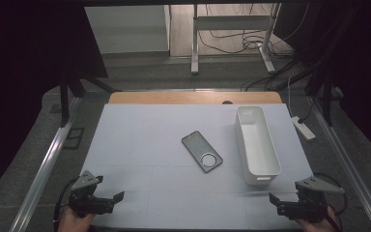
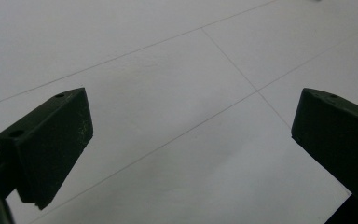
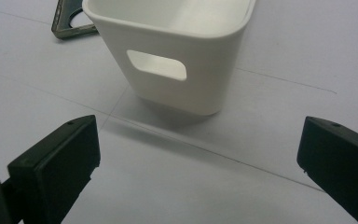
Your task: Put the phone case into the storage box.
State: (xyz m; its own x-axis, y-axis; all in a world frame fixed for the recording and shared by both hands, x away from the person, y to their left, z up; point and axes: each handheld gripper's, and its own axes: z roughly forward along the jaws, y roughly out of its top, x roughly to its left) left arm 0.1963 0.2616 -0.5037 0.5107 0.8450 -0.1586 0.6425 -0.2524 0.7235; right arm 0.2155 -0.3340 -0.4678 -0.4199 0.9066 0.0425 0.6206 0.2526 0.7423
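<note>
so nothing started: my left claw (image 1: 117,197) and right claw (image 1: 275,200) gape wide, empty; phone (image 1: 202,151) lies at 9 o'clock of white bin (image 1: 257,146), unbinned.

High view overhead, facing forward; gripper views low, near table (image 1: 140,145)

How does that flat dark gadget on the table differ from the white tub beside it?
The dark gadget is flat, thin and grey with a round ring at one end; the white tub is tall-walled, open-topped, longer and has a handle slot. The gadget lies diagonally, the tub nearly straight. Both rest on the table, untouched.
</note>
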